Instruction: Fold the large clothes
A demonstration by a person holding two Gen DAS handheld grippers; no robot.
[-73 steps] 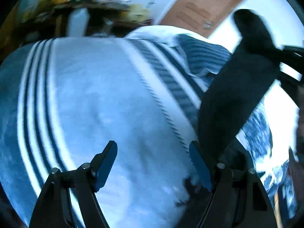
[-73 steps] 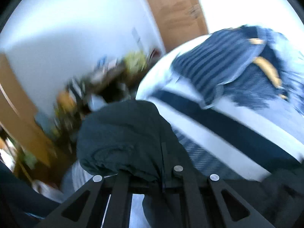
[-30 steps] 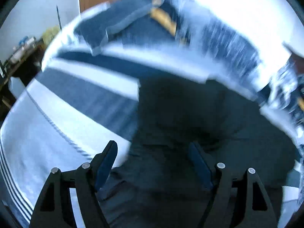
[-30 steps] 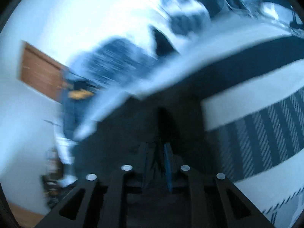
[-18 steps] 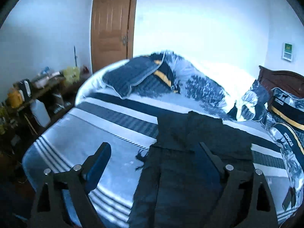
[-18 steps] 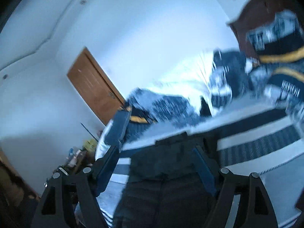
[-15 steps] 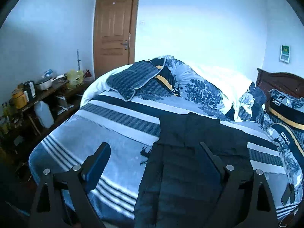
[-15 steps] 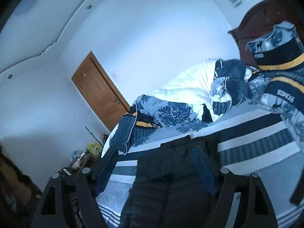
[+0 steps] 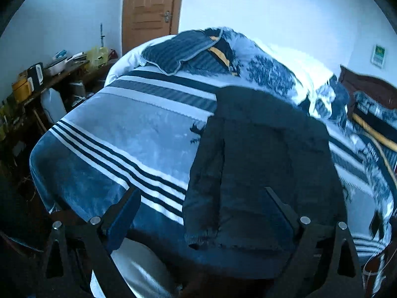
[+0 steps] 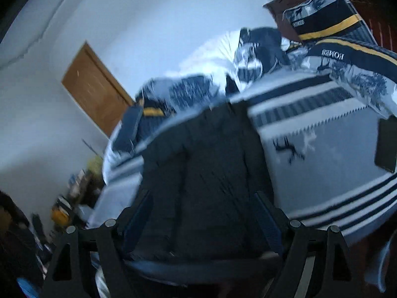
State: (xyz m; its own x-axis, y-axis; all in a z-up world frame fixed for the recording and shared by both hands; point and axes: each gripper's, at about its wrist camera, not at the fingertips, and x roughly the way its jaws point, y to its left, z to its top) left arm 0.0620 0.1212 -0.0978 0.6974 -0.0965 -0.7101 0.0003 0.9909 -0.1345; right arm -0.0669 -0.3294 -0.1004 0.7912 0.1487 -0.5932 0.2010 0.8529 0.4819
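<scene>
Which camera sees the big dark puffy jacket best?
The left wrist view. There the dark padded jacket lies sharp and almost whole on the blue striped blanket. The right wrist view shows the jacket too, but blurred and tilted, its near end behind the claw.

A dark padded jacket (image 9: pixel 260 164) lies flat on the striped blanket (image 9: pixel 119 136) of the bed, its hem at the near edge. The left tongs (image 9: pixel 203 213) hang above that edge, jaws spread wide, holding nothing. Beyond the jacket: a striped pillow (image 9: pixel 178 49) and a rumpled patterned duvet (image 9: pixel 268 74). Beyond the pillow stands a wooden door (image 9: pixel 151 10). Left of the bed is a cluttered surface (image 9: pixel 49 72).
</scene>
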